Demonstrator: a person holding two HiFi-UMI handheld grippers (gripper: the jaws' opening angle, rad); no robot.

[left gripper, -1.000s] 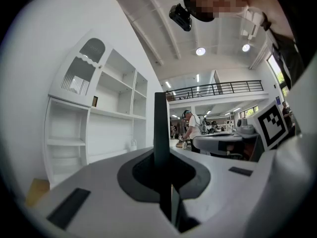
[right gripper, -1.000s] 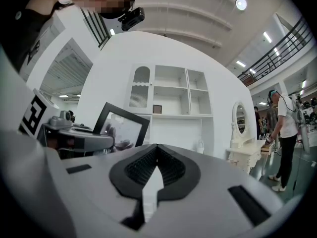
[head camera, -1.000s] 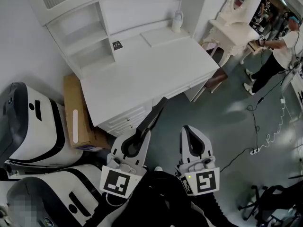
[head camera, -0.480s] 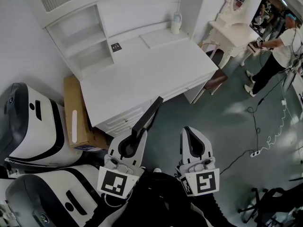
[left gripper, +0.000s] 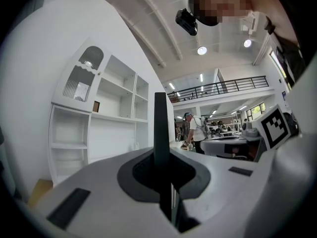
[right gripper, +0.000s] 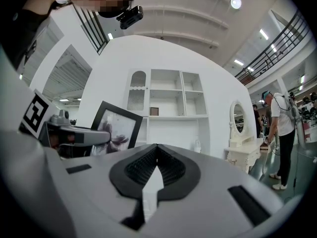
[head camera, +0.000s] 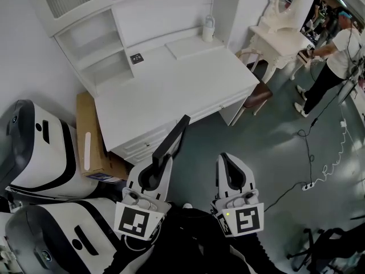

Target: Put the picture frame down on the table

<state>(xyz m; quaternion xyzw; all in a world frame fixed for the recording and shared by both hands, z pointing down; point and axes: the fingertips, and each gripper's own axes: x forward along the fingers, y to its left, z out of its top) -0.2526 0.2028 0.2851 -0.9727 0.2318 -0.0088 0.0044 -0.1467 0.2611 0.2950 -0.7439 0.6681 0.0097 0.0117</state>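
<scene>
A black picture frame (head camera: 171, 138) sticks up edge-on from my left gripper (head camera: 162, 161), which is shut on its lower edge. In the left gripper view the picture frame (left gripper: 160, 128) is a thin dark upright strip between the jaws. The right gripper view shows the picture frame (right gripper: 117, 128) from the front, with a pale picture inside. It hangs over the floor just short of the white desk's (head camera: 171, 84) front edge. My right gripper (head camera: 226, 160) is shut with nothing in it, to the right of the frame.
The desk carries a white bottle (head camera: 209, 28) and a small dark card (head camera: 136, 58) near its shelves. A cardboard box (head camera: 91, 136) leans at its left. A white dressing table (head camera: 280, 39) and stool (head camera: 260, 95) stand to the right. A person (head camera: 336, 56) stands far right. Cables (head camera: 319, 164) lie on the floor.
My left gripper has carried the frame a little up and left, toward the desk's front edge. The right gripper has barely moved.
</scene>
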